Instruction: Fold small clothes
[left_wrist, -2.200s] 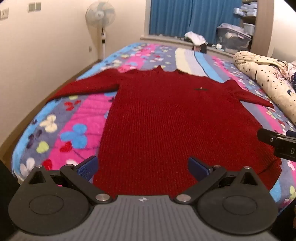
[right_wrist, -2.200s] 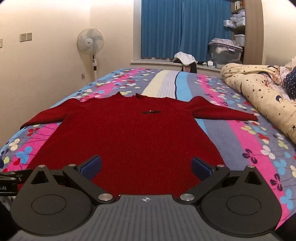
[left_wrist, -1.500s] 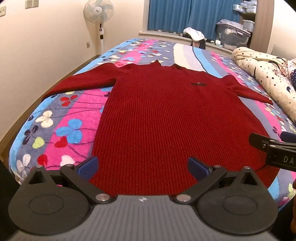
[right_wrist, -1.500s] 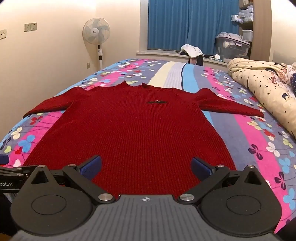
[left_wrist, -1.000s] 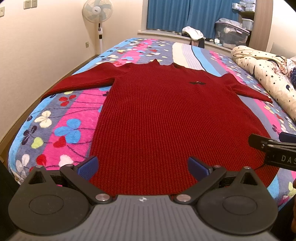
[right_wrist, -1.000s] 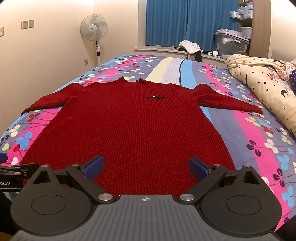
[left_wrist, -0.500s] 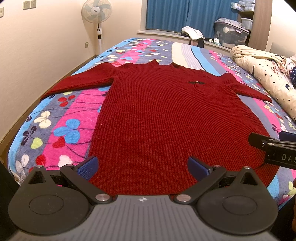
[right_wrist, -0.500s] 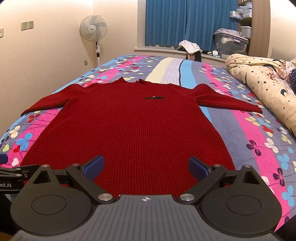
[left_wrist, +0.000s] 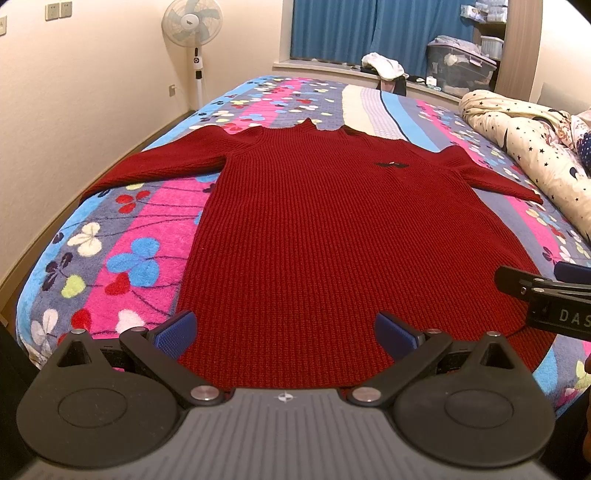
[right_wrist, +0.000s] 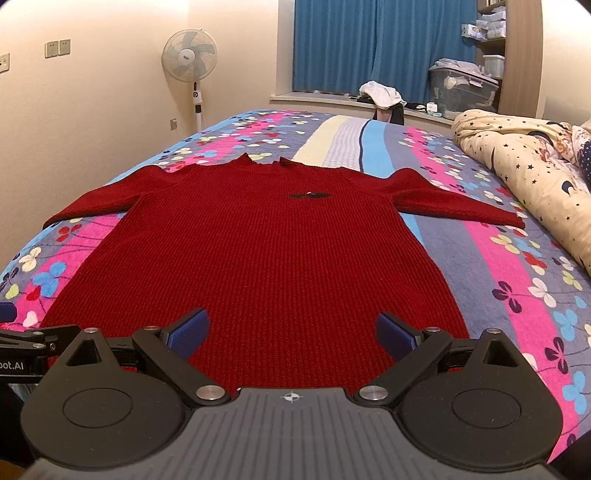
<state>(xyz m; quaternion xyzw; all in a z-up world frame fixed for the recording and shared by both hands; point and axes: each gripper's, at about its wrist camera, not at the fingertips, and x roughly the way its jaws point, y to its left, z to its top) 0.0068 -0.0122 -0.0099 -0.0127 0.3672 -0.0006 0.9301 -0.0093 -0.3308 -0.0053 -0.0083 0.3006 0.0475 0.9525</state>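
1. Red sweater (left_wrist: 332, 240) lies flat on the bedspread (left_wrist: 122, 236), centre frame, hem nearest me, collar at upper centre.
2. My left gripper (left_wrist: 284, 332) and right gripper (right_wrist: 291, 330) both gape wide, empty, over the hem.
3. Long axis runs straight away; left sleeve (left_wrist: 162, 162) is nearer my left.

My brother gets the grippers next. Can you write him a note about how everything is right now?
Left gripper: jaws open, holding nothing, near the hem.
Right gripper: jaws open, holding nothing, also near the hem.
The dark red ribbed knit sweater lies flat on the flowery pink and blue bedspread, both sleeves spread out.
Done: laid out flat, no folds yet.
Left: the whole folding, probably sleeves first.
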